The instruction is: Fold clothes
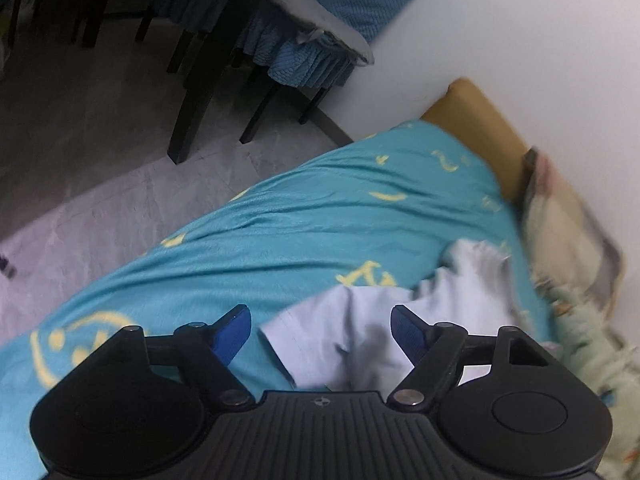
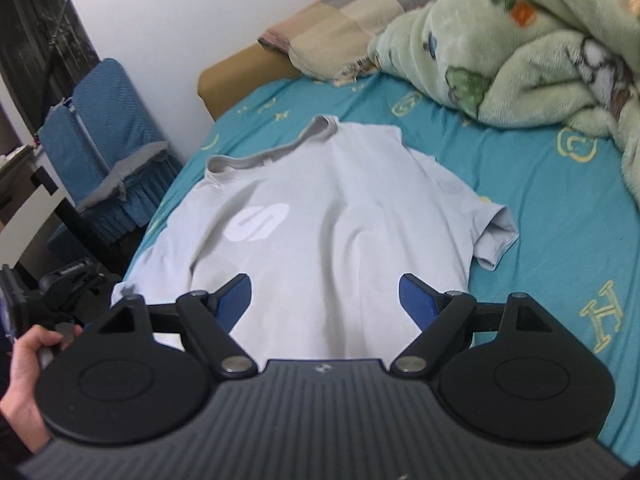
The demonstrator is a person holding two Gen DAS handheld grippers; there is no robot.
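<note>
A light grey T-shirt (image 2: pixel 320 208) with a white logo lies spread flat, face up, on the teal bed sheet (image 2: pixel 540 216), collar toward the far end. My right gripper (image 2: pixel 325 300) is open and empty, hovering over the shirt's lower body. My left gripper (image 1: pixel 321 330) is open and empty above the shirt's left sleeve (image 1: pixel 360 328). The left gripper also shows at the left edge of the right wrist view (image 2: pixel 68 284), held in a hand beside the bed.
A green fleece blanket (image 2: pixel 540 52) is heaped at the far right of the bed, with a striped pillow (image 2: pixel 352 20) by the white wall. Chairs with blue covers (image 1: pixel 304 40) stand on the floor left of the bed.
</note>
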